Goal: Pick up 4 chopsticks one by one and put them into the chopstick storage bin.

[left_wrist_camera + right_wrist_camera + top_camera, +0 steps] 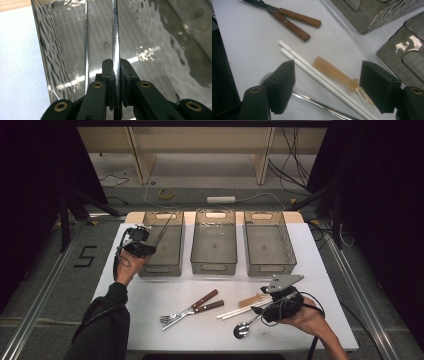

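I judge the sorting barely begun: my left gripper is clamped on a thin shiny metal utensil shaft and holds it over the left smoky transparent plastic bin, whose floor looks bare, as do those of the two bins beside it. Still on the white table lie two wooden-handled forks, a pair of white chopsticks, a translucent amber plastic utensil and a steel spoon. My right gripper hovers with jaws wide apart over the chopsticks, gripping nothing.
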A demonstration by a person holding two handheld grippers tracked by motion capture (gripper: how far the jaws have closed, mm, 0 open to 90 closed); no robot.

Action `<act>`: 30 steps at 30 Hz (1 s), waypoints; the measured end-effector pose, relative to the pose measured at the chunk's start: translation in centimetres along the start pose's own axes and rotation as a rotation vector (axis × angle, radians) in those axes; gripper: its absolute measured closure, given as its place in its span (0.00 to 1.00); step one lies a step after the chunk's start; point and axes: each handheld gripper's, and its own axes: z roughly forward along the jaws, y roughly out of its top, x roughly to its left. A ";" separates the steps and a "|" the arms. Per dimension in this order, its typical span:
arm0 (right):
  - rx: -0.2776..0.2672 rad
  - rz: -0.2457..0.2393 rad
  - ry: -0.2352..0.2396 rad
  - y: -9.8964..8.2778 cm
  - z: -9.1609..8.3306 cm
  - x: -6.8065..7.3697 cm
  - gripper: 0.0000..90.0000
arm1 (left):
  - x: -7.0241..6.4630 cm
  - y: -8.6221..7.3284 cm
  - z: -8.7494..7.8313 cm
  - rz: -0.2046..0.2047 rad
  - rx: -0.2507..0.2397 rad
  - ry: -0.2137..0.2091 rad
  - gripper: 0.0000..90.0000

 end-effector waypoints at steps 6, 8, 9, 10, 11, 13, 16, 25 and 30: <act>0.005 -0.002 0.003 0.0 0.1 0.0 0.33 | 0.1 0.0 0.6 -0.030 0.004 0.002 0.81; 0.005 -0.002 0.004 0.0 0.1 0.0 0.33 | 0.0 0.1 0.6 -0.032 -0.003 0.006 0.73; 0.005 -0.002 0.004 0.0 0.1 0.0 0.33 | -0.1 0.1 0.5 -0.031 -0.010 0.008 0.73; 0.002 0.001 0.002 0.0 0.1 0.0 0.33 | -0.2 0.1 0.2 -0.029 -0.018 0.000 0.68; 0.001 0.002 0.002 0.0 0.0 0.0 0.33 | -0.2 0.1 0.2 -0.029 -0.018 0.000 0.64; 0.001 0.001 0.002 0.0 0.0 -0.1 0.33 | -0.5 0.0 -0.1 -0.025 -0.020 -0.013 0.58; 0.007 -0.008 0.008 0.1 0.0 -0.1 0.33 | -1.1 -0.5 -1.0 -0.011 -0.056 -0.040 0.45; 0.087 -0.071 0.031 0.5 0.2 -0.4 0.37 | -3.1 -2.9 -4.5 0.057 -0.160 -0.153 0.27; 0.169 -0.149 0.038 0.6 1.2 -0.5 0.42 | -4.7 -4.7 -6.4 0.097 -0.220 -0.198 0.22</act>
